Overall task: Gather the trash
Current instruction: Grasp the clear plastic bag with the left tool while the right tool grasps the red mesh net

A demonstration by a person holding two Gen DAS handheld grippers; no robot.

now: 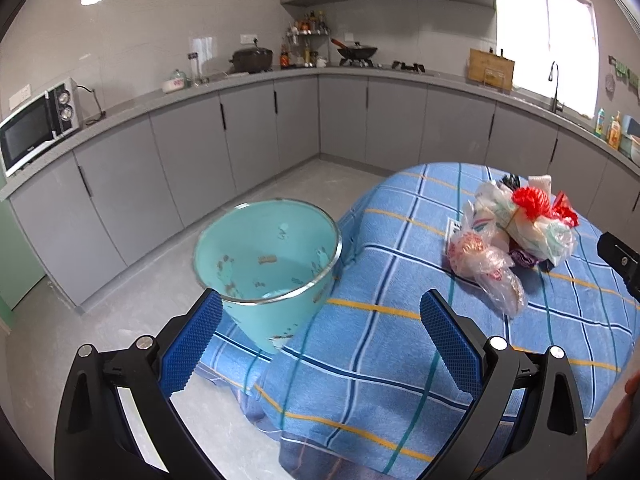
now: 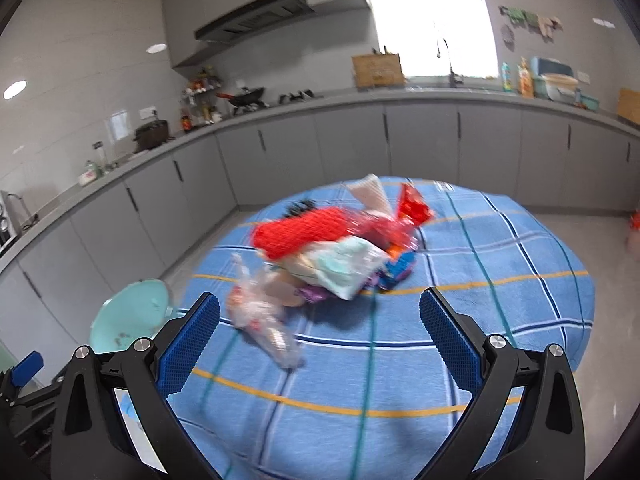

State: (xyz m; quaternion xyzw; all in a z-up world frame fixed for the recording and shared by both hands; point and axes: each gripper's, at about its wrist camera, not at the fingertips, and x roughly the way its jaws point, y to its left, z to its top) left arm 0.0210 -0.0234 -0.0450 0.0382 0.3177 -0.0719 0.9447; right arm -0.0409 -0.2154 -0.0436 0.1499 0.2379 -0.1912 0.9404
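Note:
A pile of trash [image 1: 516,232] lies on a round table under a blue checked cloth [image 1: 380,360]: clear plastic bags, red netting, wrappers. A turquoise bin [image 1: 268,264] stands tilted at the table's left edge, its mouth facing me. My left gripper [image 1: 322,304] is open just in front of the bin, its left pad [image 1: 200,332] close to the rim. In the right wrist view the trash pile [image 2: 332,248] is blurred and lies ahead of my open right gripper [image 2: 320,304], which holds nothing. The bin [image 2: 132,316] shows at lower left.
Grey kitchen cabinets [image 1: 192,160] and a counter run round the room, with a microwave [image 1: 36,128], a wok [image 1: 357,52] and a sink tap [image 1: 555,84]. Grey floor [image 1: 120,320] lies left of the table. A hand [image 1: 616,432] shows at the lower right.

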